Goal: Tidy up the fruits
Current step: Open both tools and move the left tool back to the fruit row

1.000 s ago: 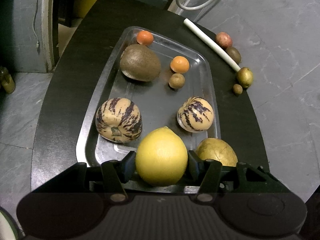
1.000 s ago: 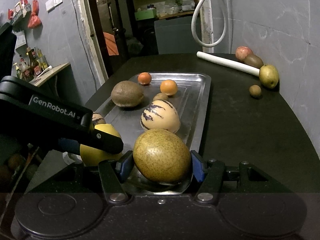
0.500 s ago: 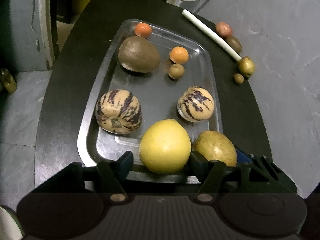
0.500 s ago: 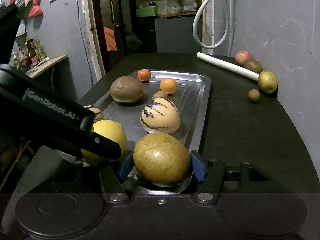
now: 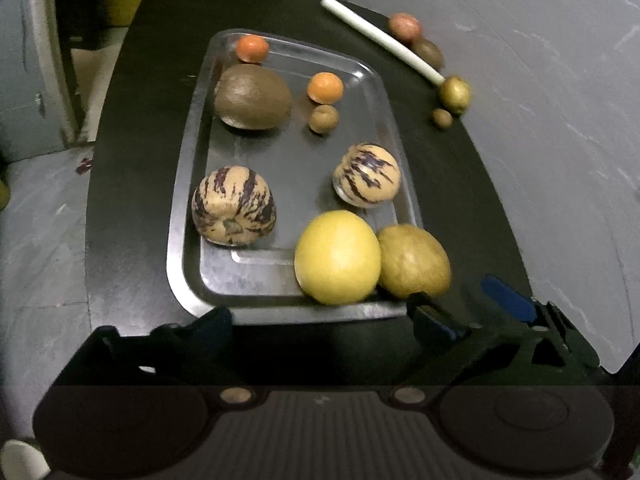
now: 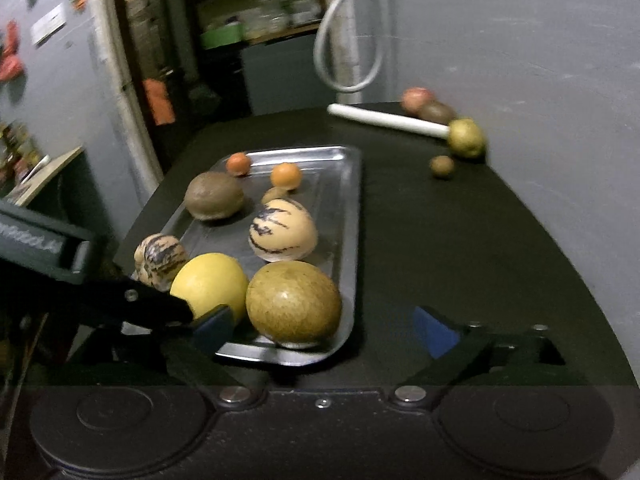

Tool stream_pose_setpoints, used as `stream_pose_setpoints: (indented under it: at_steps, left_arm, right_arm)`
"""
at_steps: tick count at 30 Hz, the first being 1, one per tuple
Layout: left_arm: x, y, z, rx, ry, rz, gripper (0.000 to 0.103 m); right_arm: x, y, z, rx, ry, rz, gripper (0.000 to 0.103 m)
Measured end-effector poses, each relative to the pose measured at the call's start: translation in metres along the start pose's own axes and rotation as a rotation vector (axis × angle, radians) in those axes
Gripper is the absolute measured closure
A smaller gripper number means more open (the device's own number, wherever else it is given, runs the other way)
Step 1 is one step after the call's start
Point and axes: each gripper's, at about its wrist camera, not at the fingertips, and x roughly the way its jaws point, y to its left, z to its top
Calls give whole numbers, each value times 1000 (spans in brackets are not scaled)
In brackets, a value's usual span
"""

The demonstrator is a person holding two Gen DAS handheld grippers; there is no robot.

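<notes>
Yellow round fruit (image 5: 338,257): set at the near end of the rectangular steel tray (image 5: 188,184), touching the speckled tan-green round fruit (image 5: 414,261) on its right.
Speckled tan-green round fruit: seated in the near right corner of the tray, against the rim.
Left gripper (image 5: 324,318): jaws opening, spread wide; nothing is pressed by the pads; the yellow fruit lies ahead, free.
Right gripper (image 6: 324,326): jaws opening, spread wide; the speckled fruit lies ahead, untouched.
Writing: white lettering on the left gripper body in the right wrist view is blurred, not legible.
Change: a second ago each fruit was pinched between its gripper's pads; both are now released.
Tray contents: two striped cream-and-purple fruits (image 5: 234,211), one brown oval fruit (image 5: 252,96), two small orange fruits (image 5: 325,87), one small brown fruit (image 5: 323,119).
Open room: bare tray floor at centre and near left corner; black round table (image 5: 132,168) bare left of the tray.
Table edge: four loose fruits (image 5: 454,94) and a white tube (image 5: 380,38) lie at the far right rim, beside the grey wall.
</notes>
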Motion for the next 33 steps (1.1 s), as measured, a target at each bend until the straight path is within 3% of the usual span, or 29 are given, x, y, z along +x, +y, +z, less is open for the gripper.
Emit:
stream_pose_setpoints:
  at_steps: [12,17,21,27,33]
  left_arm:
    - [-29,6,-17,215,58,37,1]
    - [-31,9,-15,281,73,88,1]
    - [-30,10,-8,303,98,67,1]
    - [-24,-6,20,318,92,32,1]
    - [-13,-46,64,371,53,22,1]
  right_arm:
    - [-46,19,-17,114,-4,-239,1]
    - [-43,13,-15,157,52,-323,1]
    - [-42,6,-16,173,64,-358,1]
    - [-40,-11,-11,197,12,-385,1]
    - [-23,-33,18,199,-65,-342,1]
